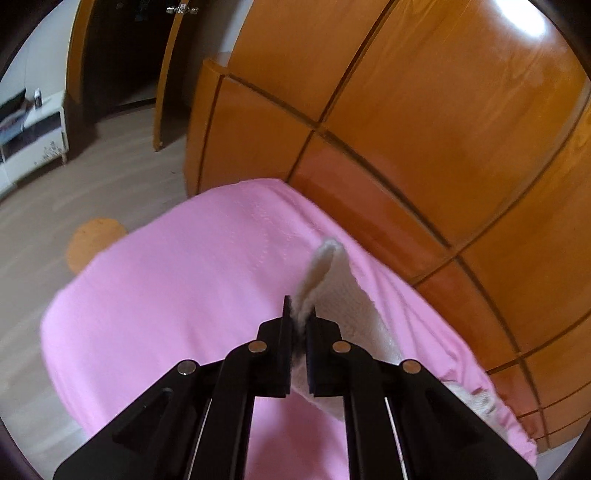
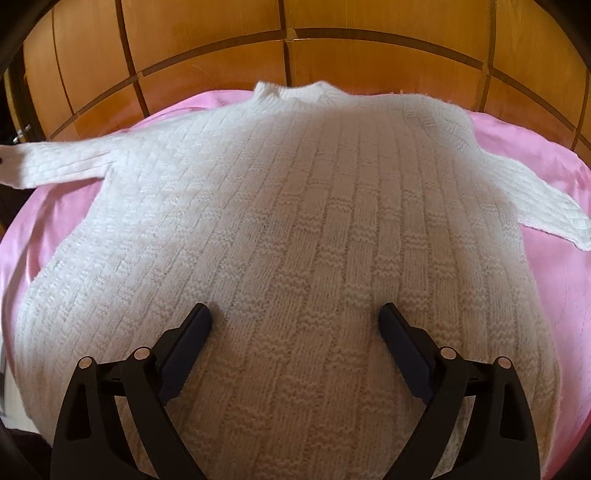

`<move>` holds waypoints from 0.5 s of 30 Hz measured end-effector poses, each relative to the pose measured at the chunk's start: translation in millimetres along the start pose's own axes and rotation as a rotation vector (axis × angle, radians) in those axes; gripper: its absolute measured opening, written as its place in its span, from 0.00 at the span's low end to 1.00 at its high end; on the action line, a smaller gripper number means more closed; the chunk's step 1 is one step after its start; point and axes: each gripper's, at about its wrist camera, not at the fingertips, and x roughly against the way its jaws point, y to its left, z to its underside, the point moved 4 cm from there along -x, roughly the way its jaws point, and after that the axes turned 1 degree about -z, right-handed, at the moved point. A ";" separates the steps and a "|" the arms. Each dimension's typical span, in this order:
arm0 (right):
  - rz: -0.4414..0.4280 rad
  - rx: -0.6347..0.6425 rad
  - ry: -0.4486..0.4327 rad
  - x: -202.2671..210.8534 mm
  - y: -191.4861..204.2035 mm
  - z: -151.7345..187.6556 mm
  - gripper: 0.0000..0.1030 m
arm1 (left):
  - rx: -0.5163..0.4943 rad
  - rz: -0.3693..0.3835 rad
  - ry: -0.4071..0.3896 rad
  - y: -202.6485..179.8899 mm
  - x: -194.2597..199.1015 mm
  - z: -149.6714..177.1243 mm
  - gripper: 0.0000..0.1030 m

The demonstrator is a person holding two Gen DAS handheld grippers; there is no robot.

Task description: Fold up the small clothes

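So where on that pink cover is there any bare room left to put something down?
The sweater fills the middle. Bare pink cover shows only as strips beside each sleeve and along the wooden panels. The widest free patch is the cover's corner ahead of the left gripper, toward the floor.

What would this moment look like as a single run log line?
step: first sleeve fold | left gripper: shut on sleeve | right gripper: open over white sweater | surface: pink sheet
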 end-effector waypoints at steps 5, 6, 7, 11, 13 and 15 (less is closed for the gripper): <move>0.008 0.005 -0.001 0.2 0.9 0.7 0.89 | -0.110 -0.127 0.009 -2.5 -35.9 16.2 0.14; 0.009 0.007 0.000 0.2 0.8 0.5 0.89 | -0.100 -0.153 0.012 -2.0 -45.6 21.6 0.39; 0.010 0.008 0.000 0.2 0.6 0.4 0.89 | -0.072 -0.192 0.038 2.7 -57.4 33.1 0.65; 0.008 0.006 -0.003 0.8 1.4 1.0 0.90 | -0.021 -0.141 0.108 14.6 -70.1 70.6 0.63; 0.007 0.005 -0.002 0.8 1.4 1.1 0.90 | -0.054 -0.039 0.150 9.1 -61.7 103.4 0.58; 0.007 0.006 -0.001 1.0 1.2 1.0 0.91 | -0.098 0.087 0.194 -3.3 -53.0 134.0 0.58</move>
